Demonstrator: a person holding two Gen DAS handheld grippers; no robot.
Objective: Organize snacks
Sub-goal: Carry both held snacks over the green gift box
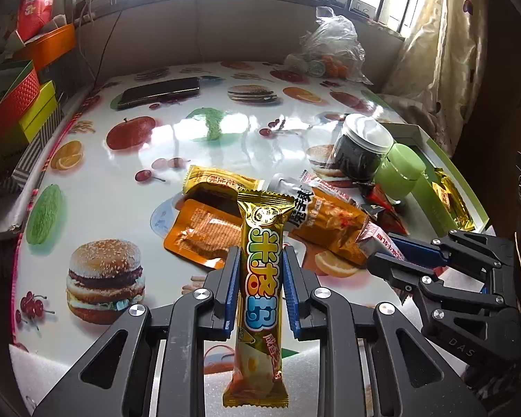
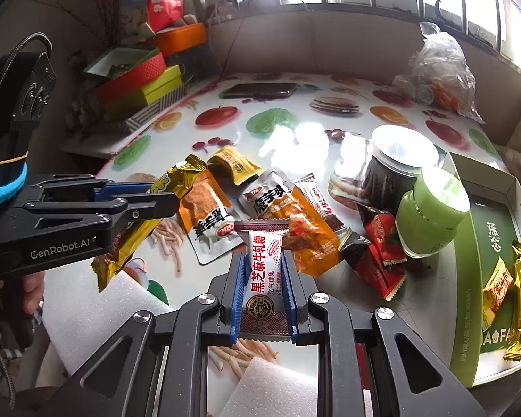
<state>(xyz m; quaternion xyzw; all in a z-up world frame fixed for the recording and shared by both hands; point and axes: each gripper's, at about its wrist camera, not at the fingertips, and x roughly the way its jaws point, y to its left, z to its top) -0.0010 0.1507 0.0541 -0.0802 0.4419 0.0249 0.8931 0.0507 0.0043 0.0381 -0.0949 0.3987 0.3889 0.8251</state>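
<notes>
We see both grippers, left gripper [image 1: 261, 271] and right gripper [image 2: 263, 278], built of black linkages with silver screws and blue ribbed pads; "GenRobot.AI" marks the left one, a blue band wraps its handle.

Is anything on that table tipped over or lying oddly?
Yes. The dark jar and the green jar both lean tilted against the snack packets, which lie in a loose heap rather than in the green box.

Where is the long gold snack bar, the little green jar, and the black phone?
Long gold snack bar [image 1: 263, 264]: left wrist view, the colourful lettering between the left tongs.
Small green plastic jar [image 2: 430, 212]: right wrist view, its side wall.
Black flat phone [image 1: 159, 92]: left wrist view, its dark screen.
</notes>
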